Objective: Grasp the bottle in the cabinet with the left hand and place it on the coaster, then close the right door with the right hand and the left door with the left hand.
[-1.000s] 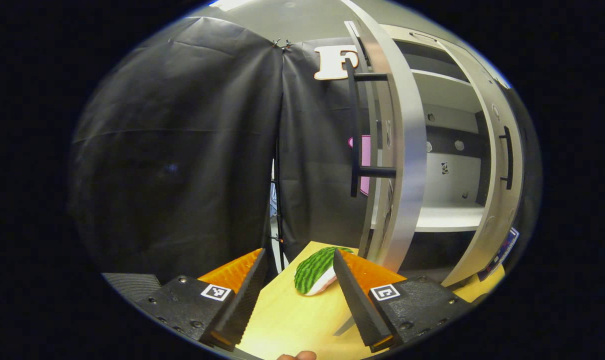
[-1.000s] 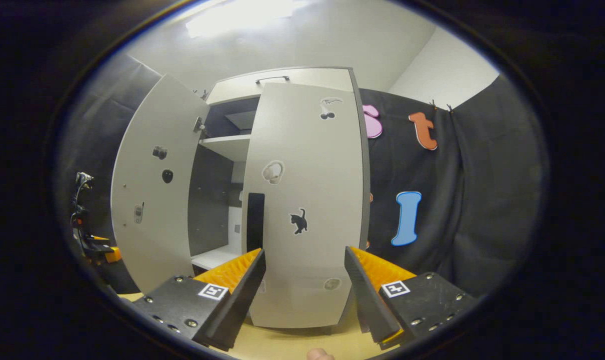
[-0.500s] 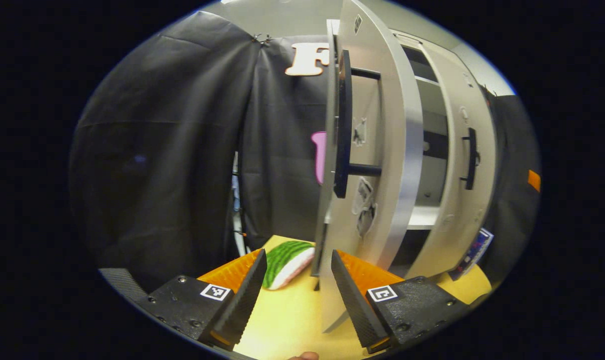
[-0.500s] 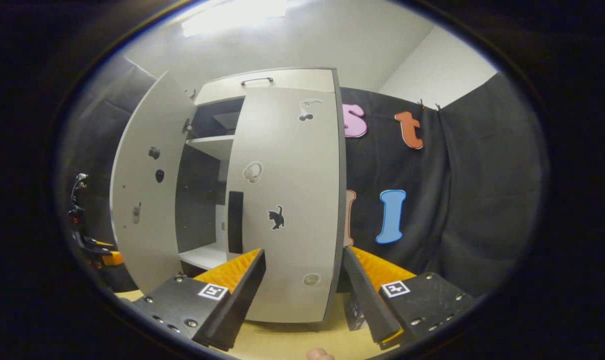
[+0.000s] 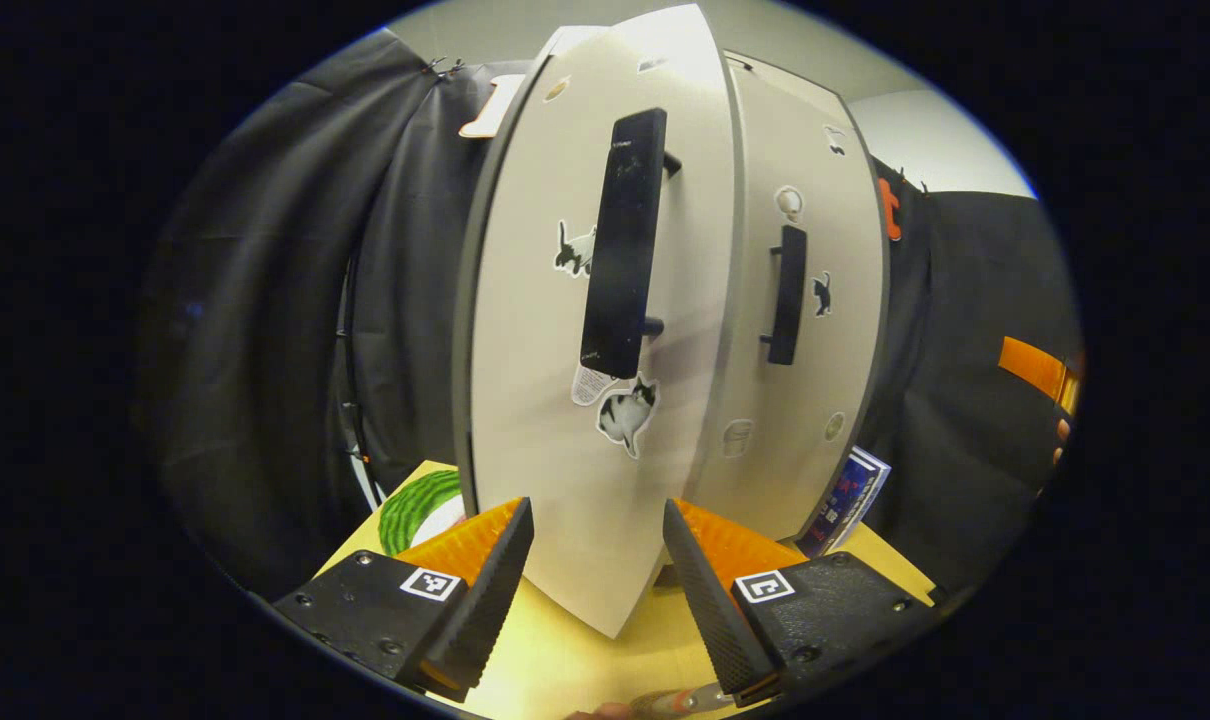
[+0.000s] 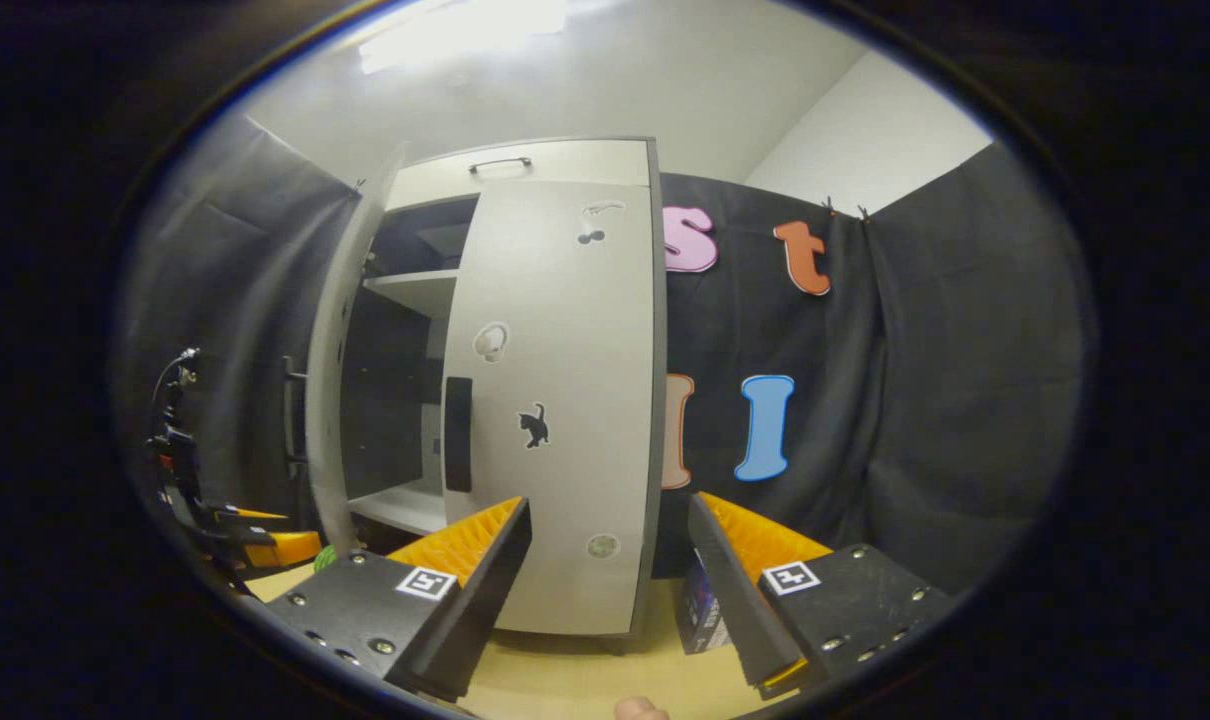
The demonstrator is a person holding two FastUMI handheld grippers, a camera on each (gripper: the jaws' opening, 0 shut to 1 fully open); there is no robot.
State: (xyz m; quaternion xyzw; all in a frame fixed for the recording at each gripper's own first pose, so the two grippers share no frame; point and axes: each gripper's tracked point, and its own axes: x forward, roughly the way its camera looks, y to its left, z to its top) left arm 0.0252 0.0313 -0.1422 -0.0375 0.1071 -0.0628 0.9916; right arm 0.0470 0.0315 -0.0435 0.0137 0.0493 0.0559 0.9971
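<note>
A: Left gripper view: the left gripper (image 5: pixel 590 560) is spread and empty, and the left door (image 5: pixel 565 400) now turns its outer face and handle (image 5: pixel 623 245) toward it, having swung in from edge-on.

B: Right gripper view?

A: The right gripper (image 6: pixel 610 565) is released; the right door (image 6: pixel 555 420) looks shut, the left one part open. I can't make out the bottle.
</note>
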